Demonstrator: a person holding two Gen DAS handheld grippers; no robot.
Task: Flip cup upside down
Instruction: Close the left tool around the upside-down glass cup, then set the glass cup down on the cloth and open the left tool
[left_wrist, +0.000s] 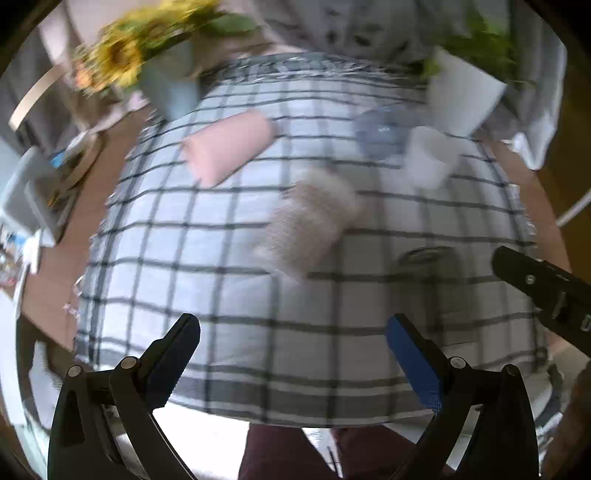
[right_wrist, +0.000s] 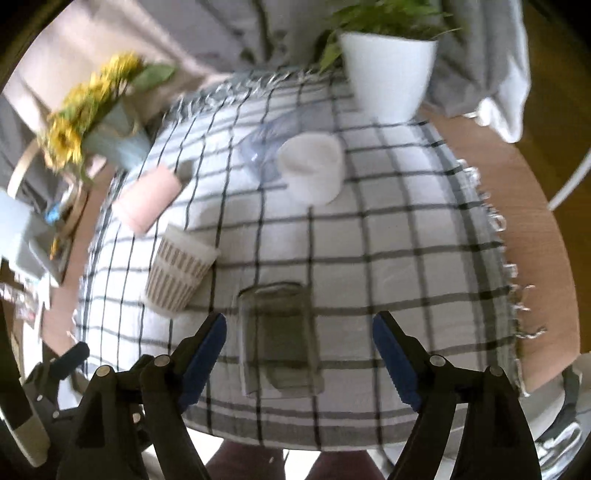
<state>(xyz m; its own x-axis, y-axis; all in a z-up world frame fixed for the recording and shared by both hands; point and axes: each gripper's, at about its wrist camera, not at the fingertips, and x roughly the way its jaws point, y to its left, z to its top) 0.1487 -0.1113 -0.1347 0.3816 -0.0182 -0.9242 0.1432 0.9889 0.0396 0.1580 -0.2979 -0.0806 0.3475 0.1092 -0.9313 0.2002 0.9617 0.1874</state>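
Note:
Several cups stand on a checked cloth (right_wrist: 388, 258). A clear glass cup (right_wrist: 279, 339) stands between the open fingers of my right gripper (right_wrist: 299, 328), near the front edge; nothing touches it. It shows faintly in the left wrist view (left_wrist: 428, 258). A beige striped cup (right_wrist: 177, 273) (left_wrist: 310, 218), a pink cup (right_wrist: 149, 197) (left_wrist: 229, 147), a white cup (right_wrist: 314, 170) (left_wrist: 430, 157) and a bluish clear cup (right_wrist: 266, 147) (left_wrist: 376, 133) stand farther back. My left gripper (left_wrist: 291, 328) is open and empty over the cloth's front. The left wrist view is blurred.
A white plant pot (right_wrist: 388, 74) (left_wrist: 461, 96) stands at the back right and a pale blue vase of sunflowers (right_wrist: 110, 136) (left_wrist: 166, 85) at the back left. Clutter lies on a side surface (right_wrist: 22, 236) to the left. Wooden table (right_wrist: 535, 221) shows right of the cloth.

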